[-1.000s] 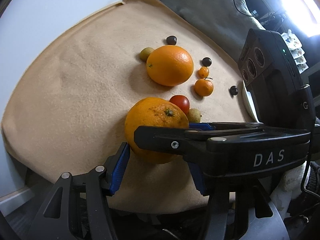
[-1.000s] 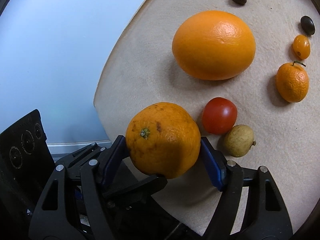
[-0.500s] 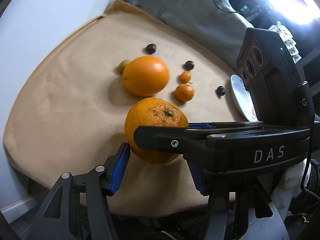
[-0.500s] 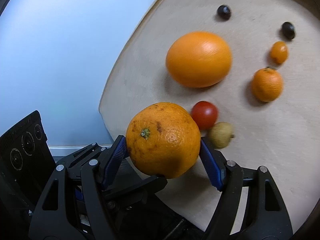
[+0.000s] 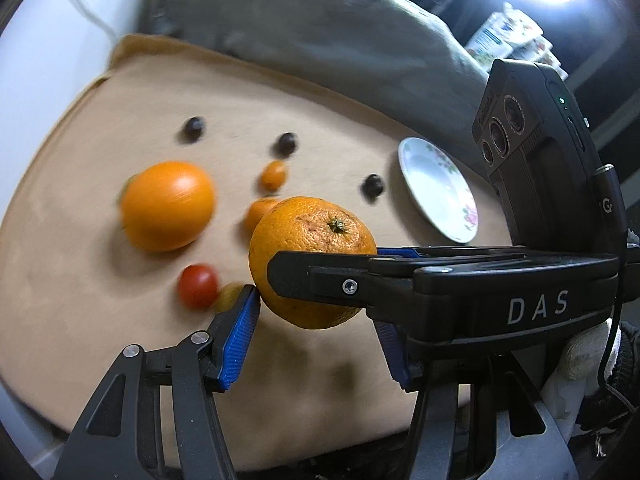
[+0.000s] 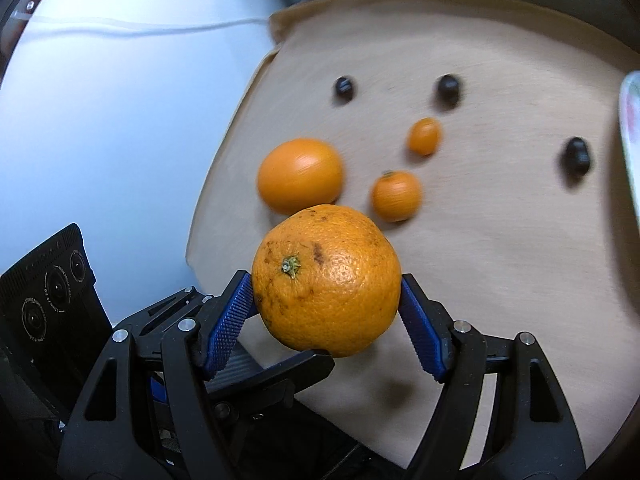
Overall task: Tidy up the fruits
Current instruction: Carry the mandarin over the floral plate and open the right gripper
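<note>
Left wrist view. The rough-skinned orange (image 5: 312,240) is off the cloth (image 5: 80,280), in the air. The left gripper (image 5: 316,312) has one blue pad against the orange's side. Its other pad is hidden behind the right gripper (image 5: 312,272), which crosses in front, so whether the left one is clamping cannot be told. The white plate (image 5: 436,196) lies at the far right of the cloth with nothing in it. On the cloth, all apart from the plate, lie:
- a smooth orange (image 5: 168,206)
- a tomato (image 5: 198,286)
- a kumquat (image 5: 273,175)
- three dark fruits, one (image 5: 374,186) near the plate rim

Right wrist view. The right gripper is closed on the rough-skinned orange, with both blue pads pressed to its sides. A small mandarin (image 6: 396,196) and the smooth orange sit behind it. Only a sliver of the plate shows at the right edge.

Judgement: early stage. No fruit has been sorted yet, and the first one is lifted, probably bound for the plate. Everything else remains.
</note>
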A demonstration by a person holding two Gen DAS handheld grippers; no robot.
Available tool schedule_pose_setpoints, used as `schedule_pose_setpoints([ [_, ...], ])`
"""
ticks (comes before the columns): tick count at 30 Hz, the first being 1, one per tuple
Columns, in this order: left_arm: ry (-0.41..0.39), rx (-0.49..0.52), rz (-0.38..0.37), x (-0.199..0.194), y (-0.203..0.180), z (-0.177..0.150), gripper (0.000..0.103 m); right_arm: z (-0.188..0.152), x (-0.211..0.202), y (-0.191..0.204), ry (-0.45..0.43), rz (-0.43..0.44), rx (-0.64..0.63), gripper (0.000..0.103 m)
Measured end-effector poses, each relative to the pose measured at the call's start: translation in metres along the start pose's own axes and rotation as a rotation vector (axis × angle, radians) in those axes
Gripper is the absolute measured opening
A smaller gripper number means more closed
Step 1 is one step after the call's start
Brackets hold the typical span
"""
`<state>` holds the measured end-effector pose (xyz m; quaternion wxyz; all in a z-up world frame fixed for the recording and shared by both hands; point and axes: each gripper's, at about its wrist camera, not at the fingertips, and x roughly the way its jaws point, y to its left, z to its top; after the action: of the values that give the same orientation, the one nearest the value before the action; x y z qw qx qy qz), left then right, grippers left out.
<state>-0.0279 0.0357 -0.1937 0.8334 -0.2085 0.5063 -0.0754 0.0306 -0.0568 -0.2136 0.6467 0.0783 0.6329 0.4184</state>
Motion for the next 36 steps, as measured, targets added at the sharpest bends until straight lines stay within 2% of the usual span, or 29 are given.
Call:
schedule_pose_setpoints([
  [20, 0.081, 0.229, -0.153, 0.074, -0.114, 0.052, 0.056, -0.01, -0.096, -0.114, -0.201, -0.097, 0.232, 0.076],
  [26, 0.113, 0.273, -0.18, 0.094, -0.138, 0.057, 0.057, -0.014, -0.113, -0.148, -0.224, -0.111, 0.287, 0.076],
  [36, 0.151, 0.271, -0.203, 0.119, -0.158, 0.066, 0.056, -0.016, -0.131, -0.18, -0.227, -0.157, 0.315, 0.076],
])
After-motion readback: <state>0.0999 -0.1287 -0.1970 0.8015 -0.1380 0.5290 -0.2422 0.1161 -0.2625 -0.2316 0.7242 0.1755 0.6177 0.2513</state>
